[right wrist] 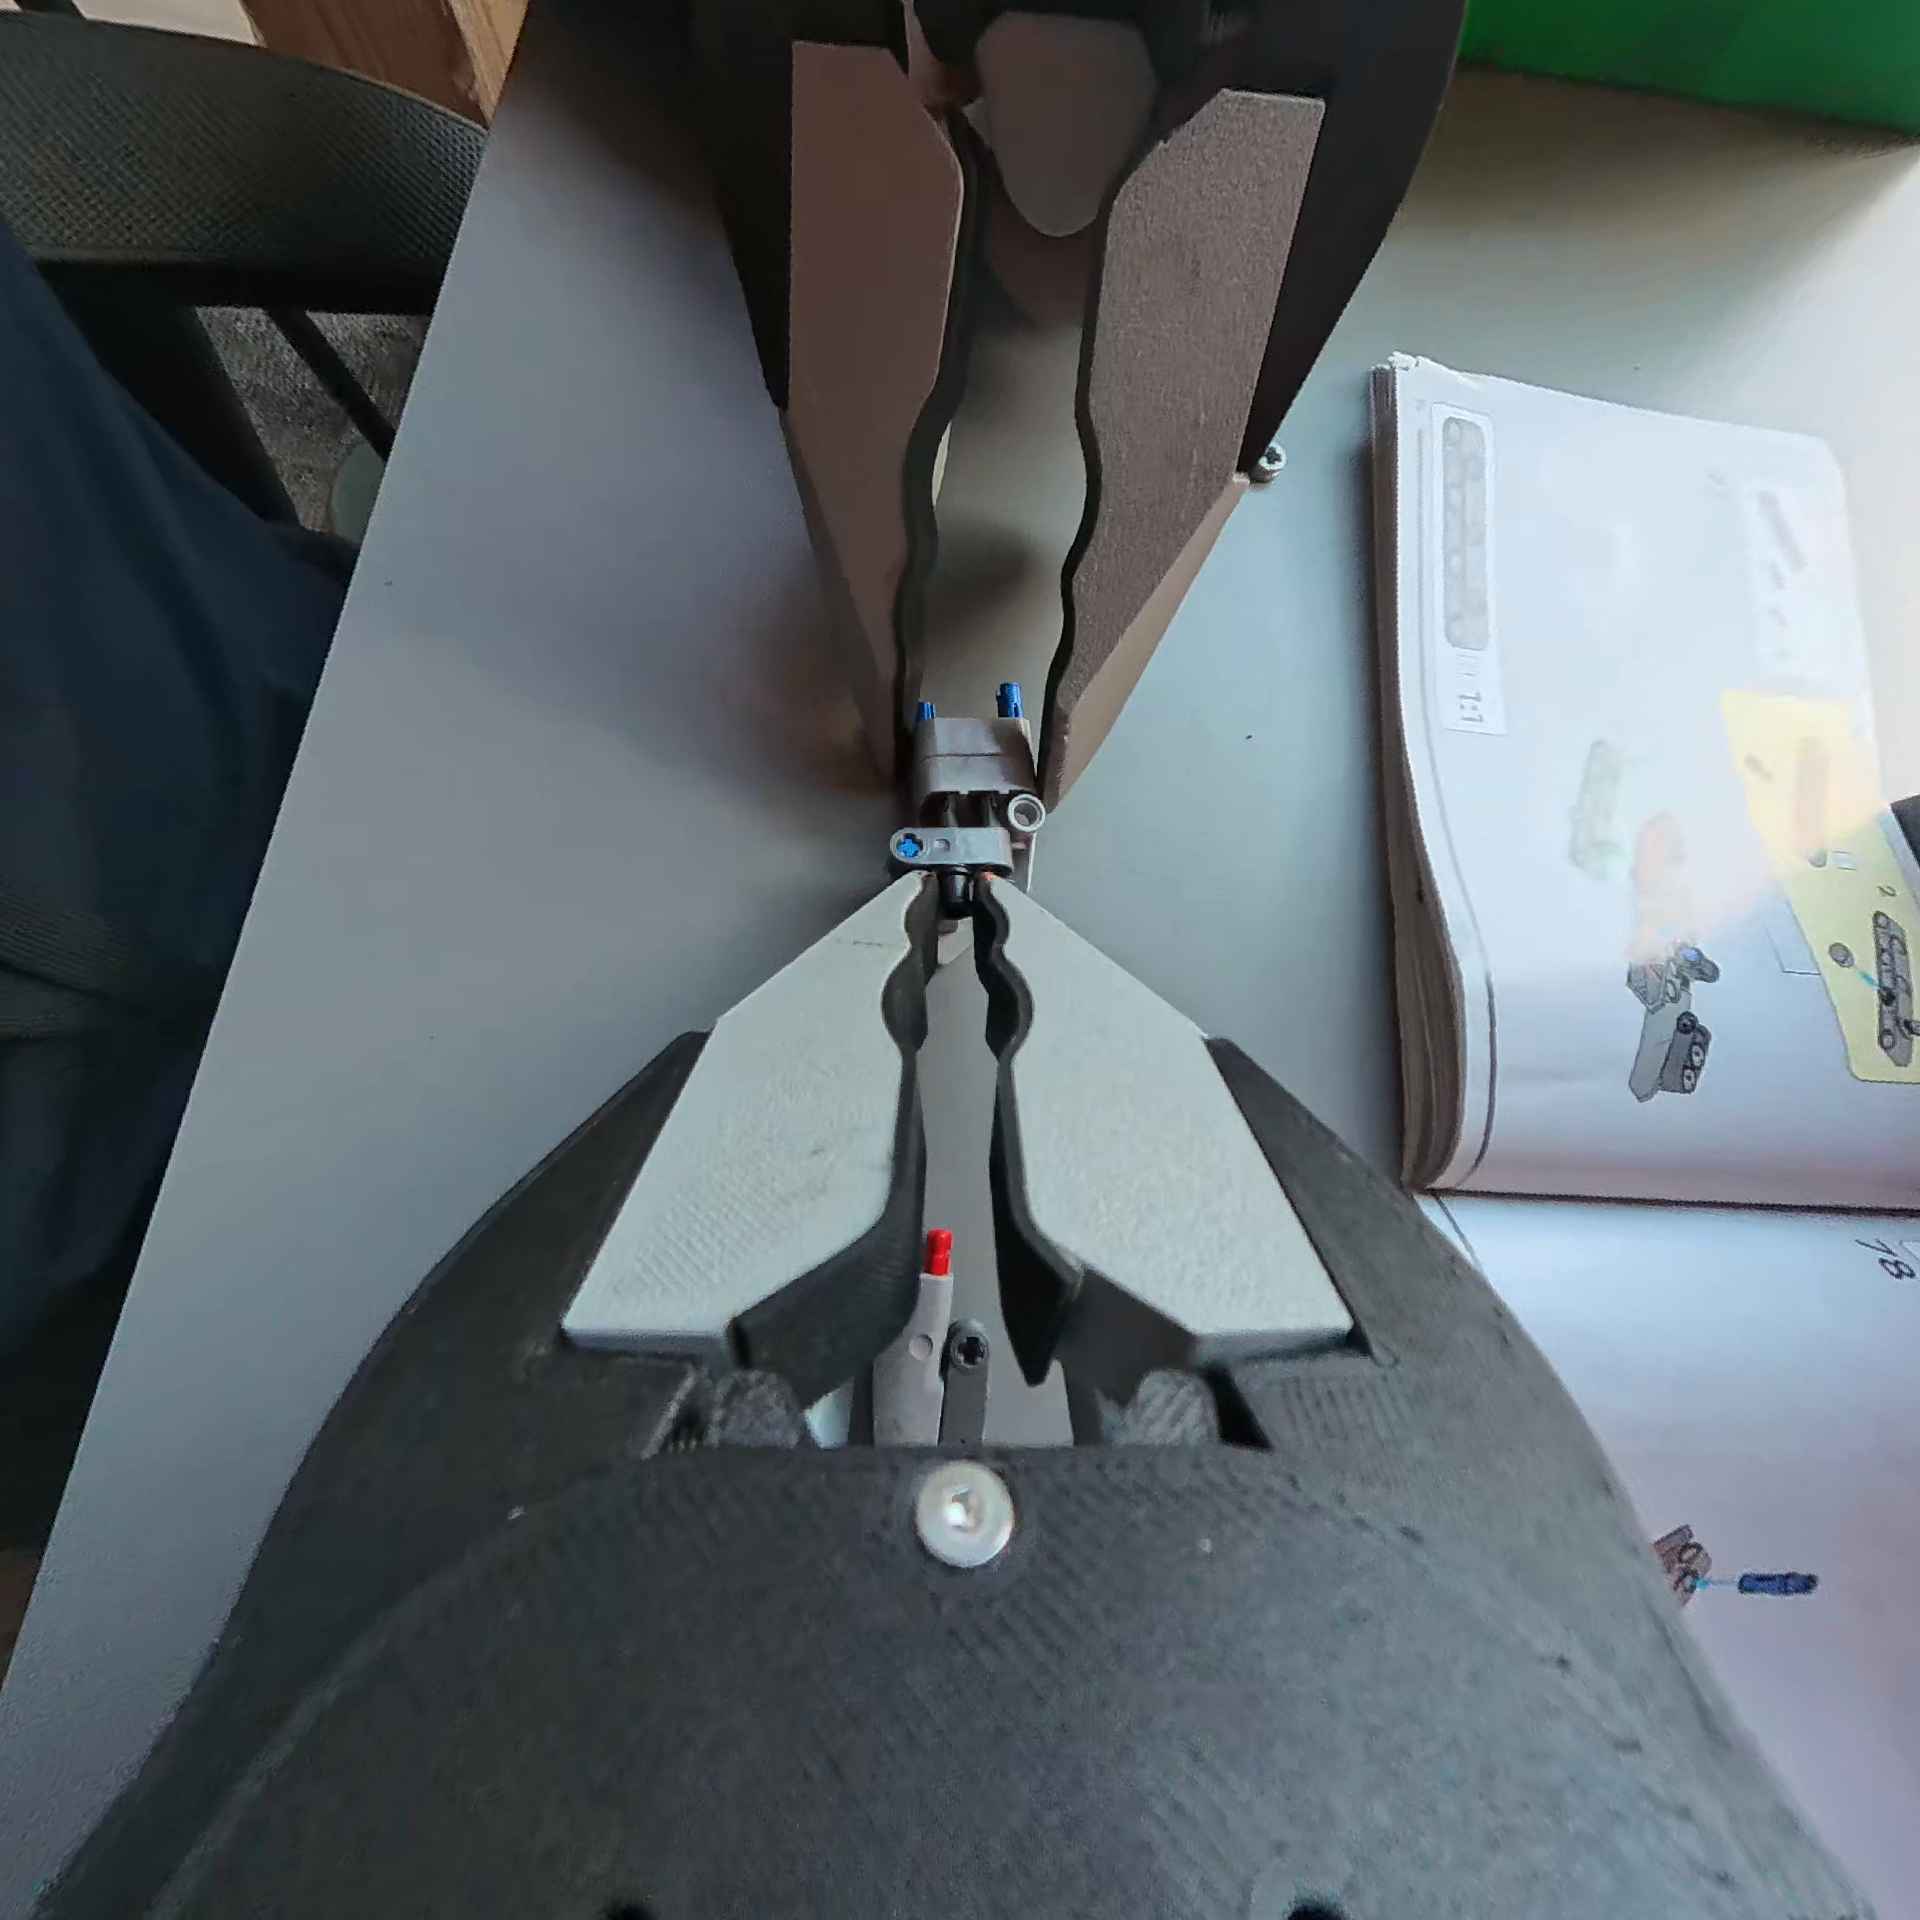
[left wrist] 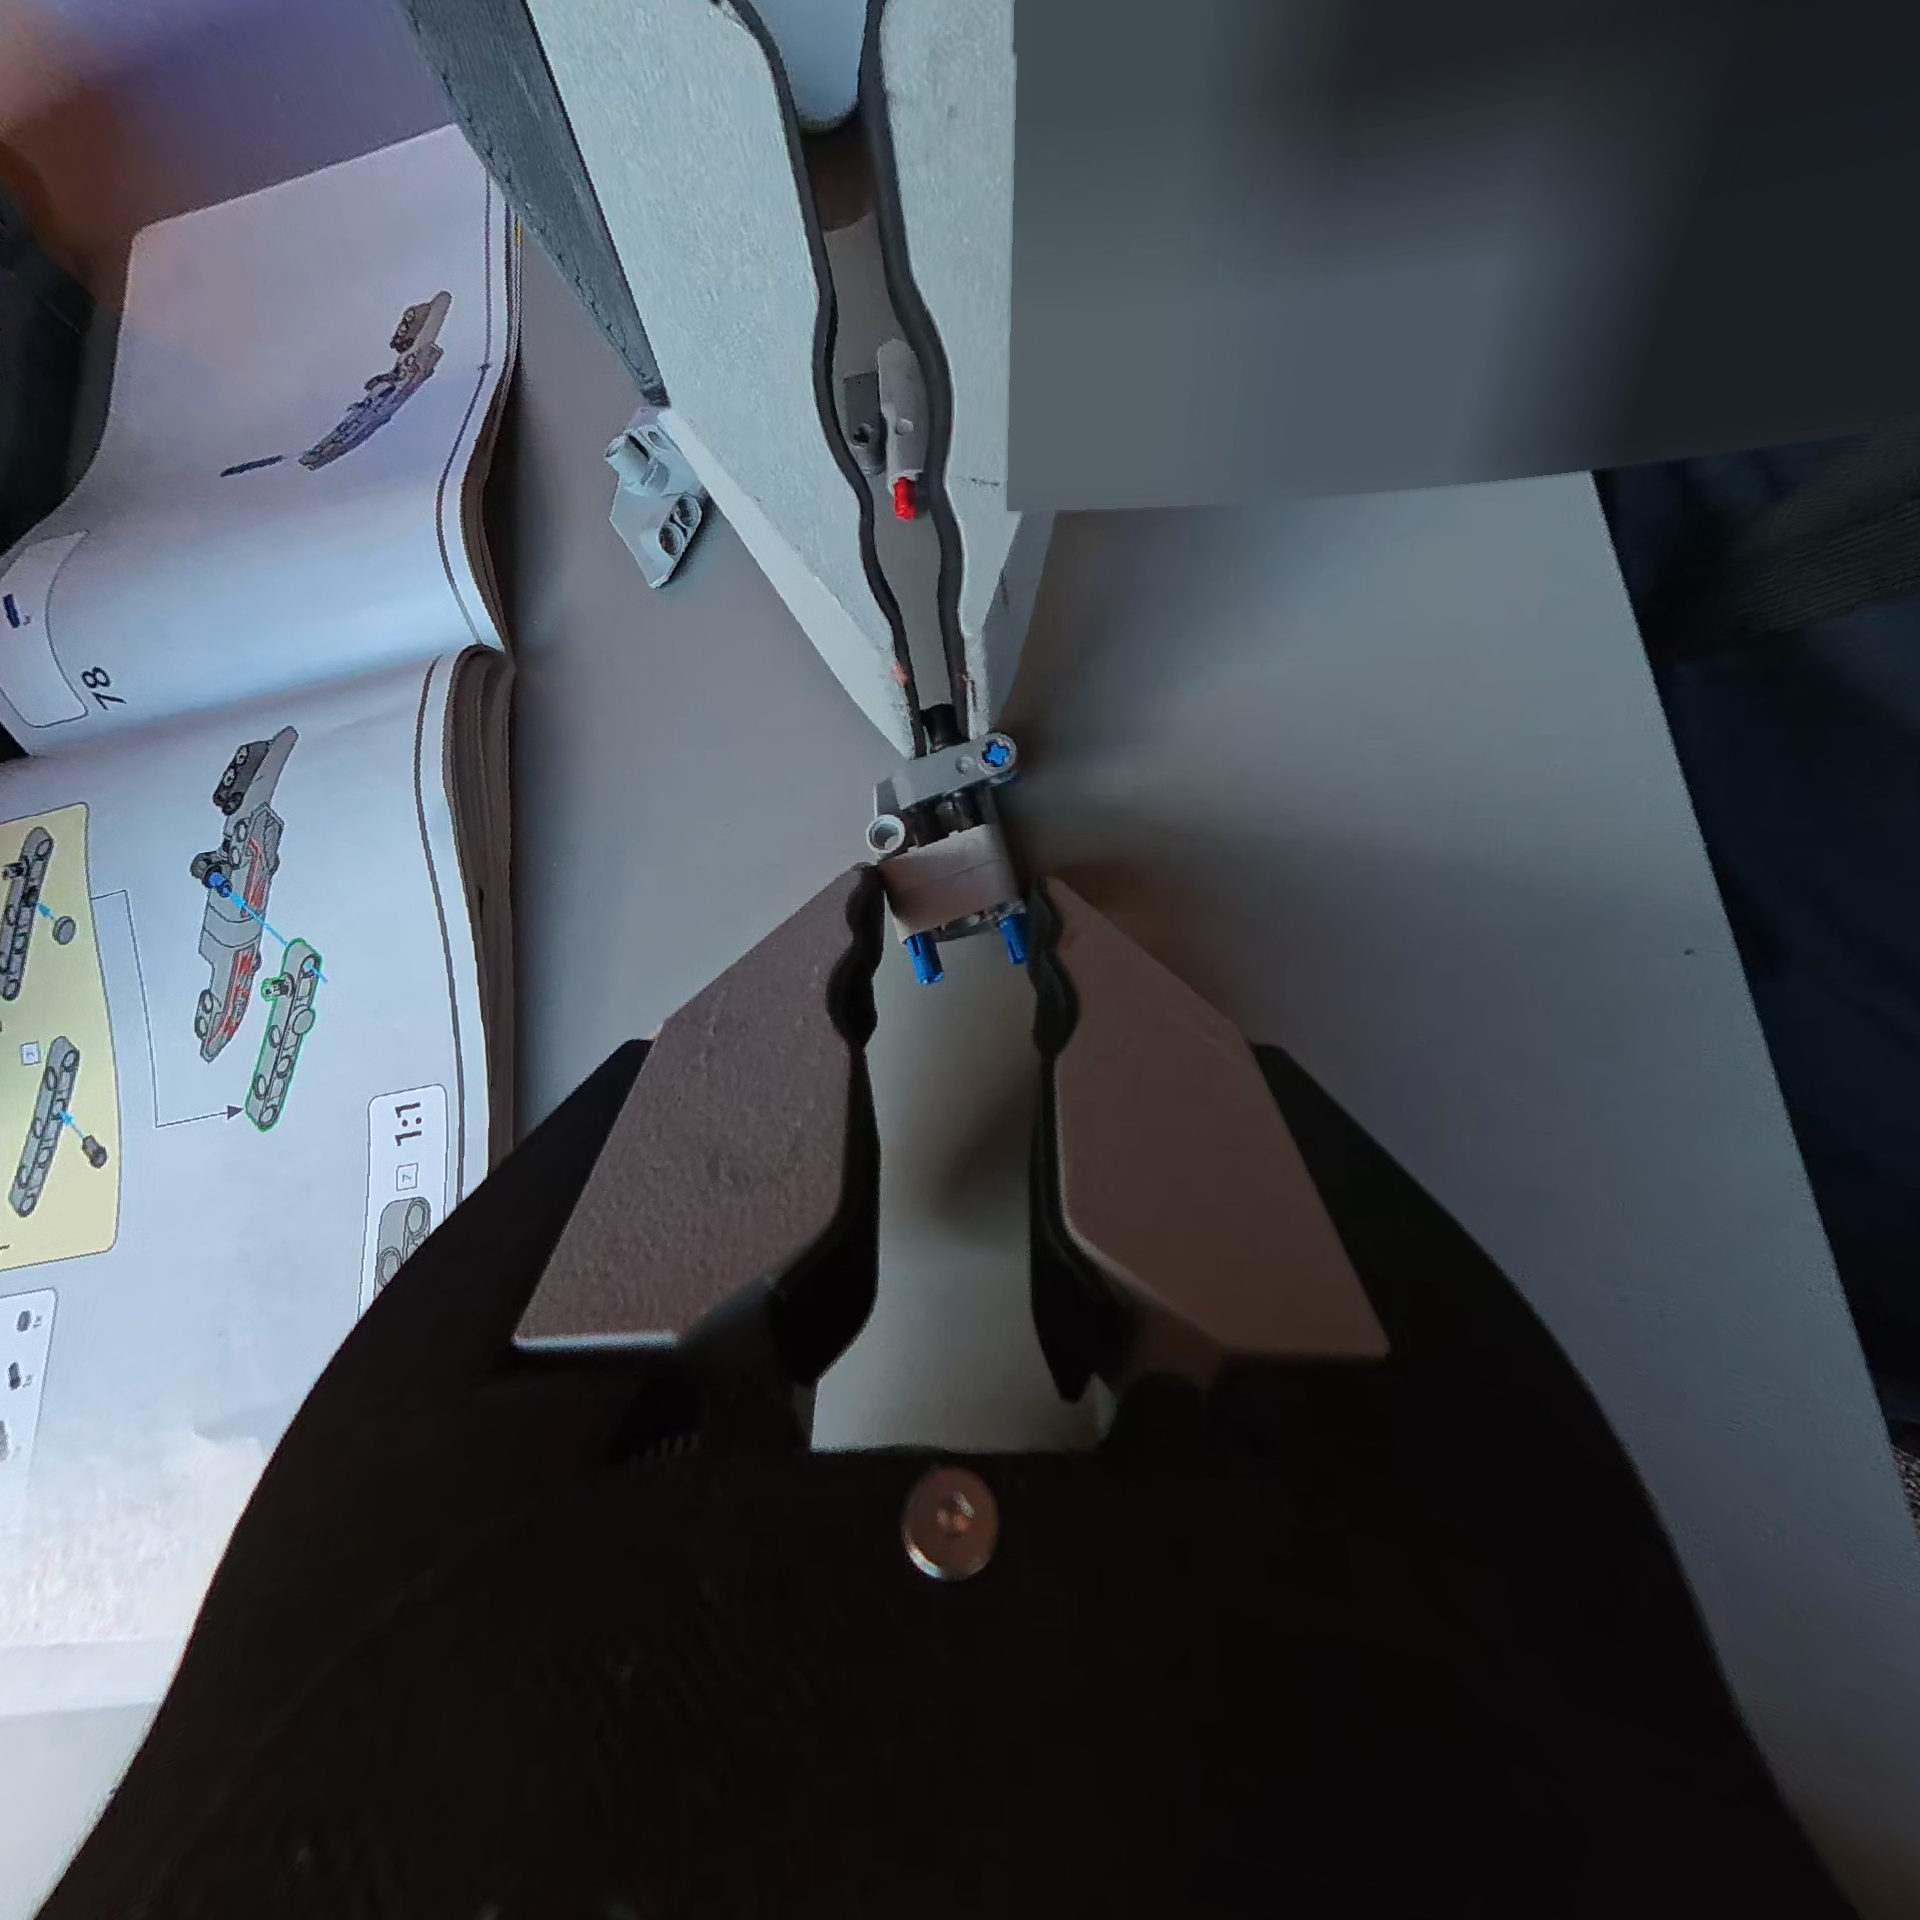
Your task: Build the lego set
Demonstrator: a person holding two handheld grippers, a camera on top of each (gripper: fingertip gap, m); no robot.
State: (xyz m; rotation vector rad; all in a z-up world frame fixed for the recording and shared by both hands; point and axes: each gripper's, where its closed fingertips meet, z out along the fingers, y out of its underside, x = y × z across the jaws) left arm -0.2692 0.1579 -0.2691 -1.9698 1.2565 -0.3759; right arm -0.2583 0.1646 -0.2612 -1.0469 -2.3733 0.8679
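Observation:
My left gripper has brown fingers and is shut on a small grey lego assembly with two blue pins pointing back at the camera. A thin grey beam with a blue axle end sits on the assembly's far side. My right gripper has light grey fingers, faces the left one tip to tip, and is shut on a black pin at that beam. The right wrist view shows the assembly between the left gripper's fingertips.
An open instruction booklet lies on the grey table. A loose grey connector lies near it. A grey piece with a red tip lies on the table under the right gripper. The table edge, a person's dark clothing and a chair are close by. My left and right fingertips are right by each other.

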